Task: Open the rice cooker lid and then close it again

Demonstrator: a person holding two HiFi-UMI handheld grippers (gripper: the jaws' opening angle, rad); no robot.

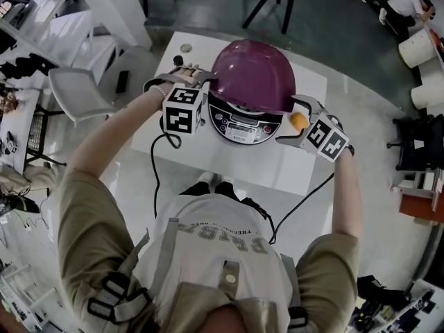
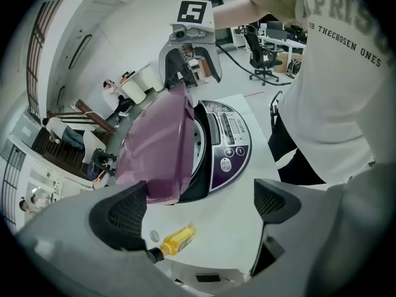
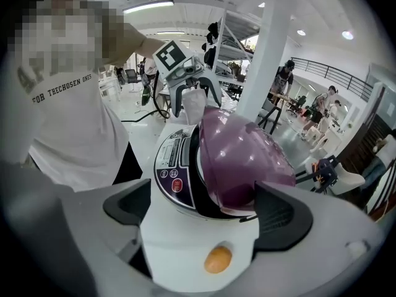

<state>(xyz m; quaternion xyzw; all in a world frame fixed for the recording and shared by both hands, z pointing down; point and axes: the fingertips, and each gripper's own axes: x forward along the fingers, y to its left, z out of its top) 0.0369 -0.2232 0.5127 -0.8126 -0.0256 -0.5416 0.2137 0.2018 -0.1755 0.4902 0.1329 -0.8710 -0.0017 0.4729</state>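
A rice cooker [image 1: 244,122] stands mid-table; its purple lid [image 1: 253,73] is tilted partly up, leaving a gap above the dark control panel [image 2: 230,147]. My left gripper [image 1: 207,94] is at the cooker's left side, jaws open, and the lid's edge [image 2: 158,166] lies just by the left pad [image 2: 127,212]. At the cooker's right side my right gripper [image 1: 291,120] is also open, and the lid's rim [image 3: 247,206] sits close to its right pad [image 3: 284,212]. Neither gripper [image 2: 201,206] [image 3: 207,212] is clamped on anything.
An orange ball [image 3: 215,259] lies on the white table [image 1: 208,158] between the right gripper's fingers. A small yellow item [image 2: 176,239] and a round disc [image 2: 154,235] lie near the left gripper. Chairs [image 1: 76,92] and other people stand around the table.
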